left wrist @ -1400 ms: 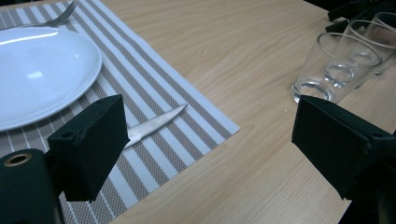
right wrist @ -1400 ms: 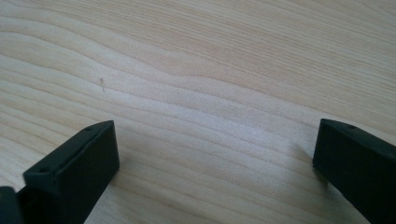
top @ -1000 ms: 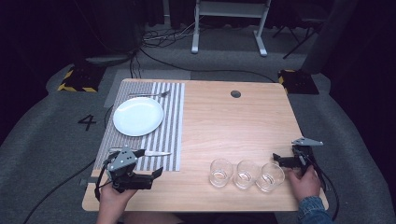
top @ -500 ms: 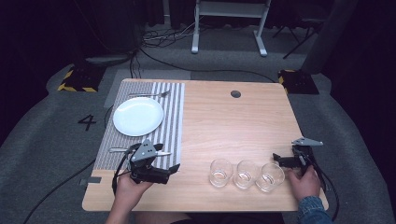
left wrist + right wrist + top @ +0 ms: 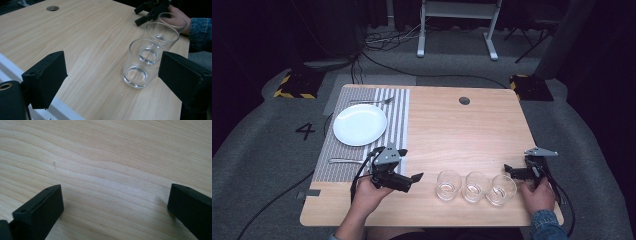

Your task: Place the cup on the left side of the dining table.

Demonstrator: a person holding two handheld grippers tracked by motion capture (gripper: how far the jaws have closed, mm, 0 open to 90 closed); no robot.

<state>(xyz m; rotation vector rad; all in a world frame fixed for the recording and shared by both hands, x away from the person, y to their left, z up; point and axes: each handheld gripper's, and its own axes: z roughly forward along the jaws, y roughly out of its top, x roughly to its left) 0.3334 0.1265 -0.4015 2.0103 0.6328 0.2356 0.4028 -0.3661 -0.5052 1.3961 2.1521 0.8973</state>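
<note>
In the lower middle of the high view, the left gripper (image 5: pixel 416 177) points its empty, spread jaws rightward at the nearest glass (image 5: pixel 448 184), first in a row of three, while the right gripper (image 5: pixel 508 170), jaws also apart, sits beyond the farthest glass (image 5: pixel 501 189).

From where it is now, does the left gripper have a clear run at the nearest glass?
Probably yes. The left gripper is open and aimed at the nearest glass, with bare table between them.
</note>
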